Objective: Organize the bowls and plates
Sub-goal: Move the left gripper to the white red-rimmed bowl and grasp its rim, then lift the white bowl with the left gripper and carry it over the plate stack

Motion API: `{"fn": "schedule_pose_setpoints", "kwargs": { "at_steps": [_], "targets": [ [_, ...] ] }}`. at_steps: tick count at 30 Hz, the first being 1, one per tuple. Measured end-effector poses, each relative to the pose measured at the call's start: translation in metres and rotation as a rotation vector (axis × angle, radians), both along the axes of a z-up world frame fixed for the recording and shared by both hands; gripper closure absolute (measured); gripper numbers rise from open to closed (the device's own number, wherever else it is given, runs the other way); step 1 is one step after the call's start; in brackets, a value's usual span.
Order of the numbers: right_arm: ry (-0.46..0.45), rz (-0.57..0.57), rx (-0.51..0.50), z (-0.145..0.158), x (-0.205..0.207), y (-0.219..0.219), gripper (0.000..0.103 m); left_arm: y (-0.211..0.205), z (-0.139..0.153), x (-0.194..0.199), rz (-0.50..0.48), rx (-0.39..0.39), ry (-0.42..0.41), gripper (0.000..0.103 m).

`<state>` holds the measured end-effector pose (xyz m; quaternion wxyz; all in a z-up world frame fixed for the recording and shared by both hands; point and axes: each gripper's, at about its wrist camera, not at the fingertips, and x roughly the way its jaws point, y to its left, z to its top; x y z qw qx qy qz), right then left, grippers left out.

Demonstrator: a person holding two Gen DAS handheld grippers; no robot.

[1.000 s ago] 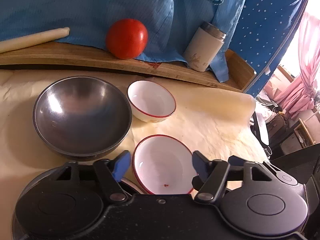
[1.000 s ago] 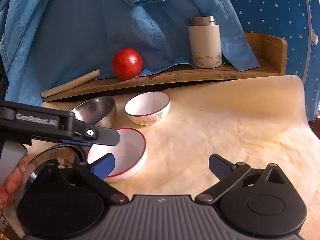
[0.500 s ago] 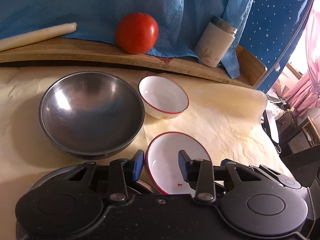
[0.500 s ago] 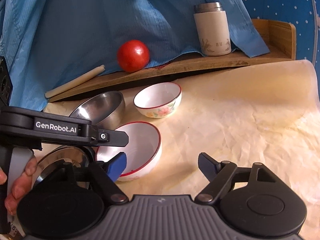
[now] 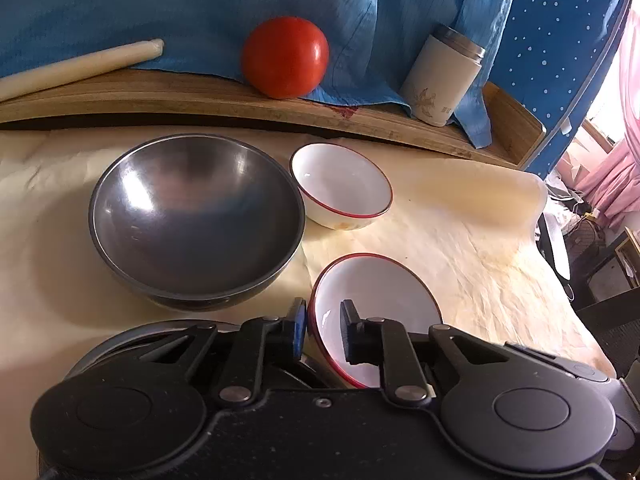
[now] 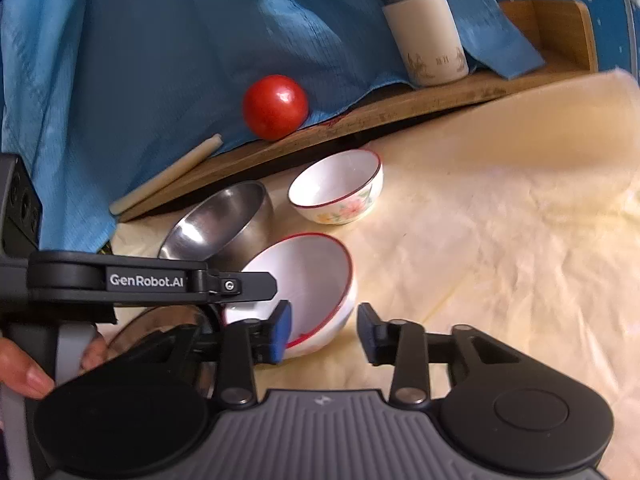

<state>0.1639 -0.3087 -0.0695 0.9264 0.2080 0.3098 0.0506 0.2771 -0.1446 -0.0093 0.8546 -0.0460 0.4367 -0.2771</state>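
Close to both cameras, a white bowl with a red rim (image 5: pixel 376 304) sits tilted on a cream paper-covered table (image 5: pixel 480 240), its near edge propped on the rim of a metal plate (image 6: pixel 160 324) that lies mostly hidden under the grippers. The left gripper (image 5: pixel 323 330) has one finger outside and one inside the bowl's near-left rim, and its jaws are closing on that rim; the pads look almost on it, but whether they already press is hard to tell. The right gripper (image 6: pixel 323 330) is closing too, its left finger (image 6: pixel 280 330) touching or just beside the bowl's outer wall, while the other finger stands over bare paper with a clear gap, so it holds nothing. Taking the bowl by the rim probably lets it be lifted off the plate and nested with the others. A hand (image 6: pixel 24 368) grips the left tool's handle at the picture's left edge. Behind stand a large steel bowl (image 5: pixel 196 220) and, just beside it, a second white bowl with flowers on its side (image 6: pixel 340 188). All three bowls look empty. Farther back, a wooden board (image 5: pixel 200 96) carries a red tomato (image 5: pixel 285 57), a pale rolled stick (image 5: pixel 80 66) and a white flask with a metal cap (image 5: pixel 442 76), against hanging blue cloth (image 5: pixel 200 8)
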Motion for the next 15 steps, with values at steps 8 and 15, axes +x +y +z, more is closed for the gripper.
{"fn": "schedule_pose_setpoints", "kwargs": {
  "at_steps": [8,15],
  "targets": [
    [0.000,-0.032,0.007,0.001,-0.007,-0.002,0.076,0.001,0.003,-0.011,-0.006,-0.002,-0.055,0.089],
    [-0.003,-0.080,-0.004,0.002,-0.014,-0.001,0.081,0.001,0.003,-0.016,0.009,-0.015,-0.057,0.090]
  ]
}}
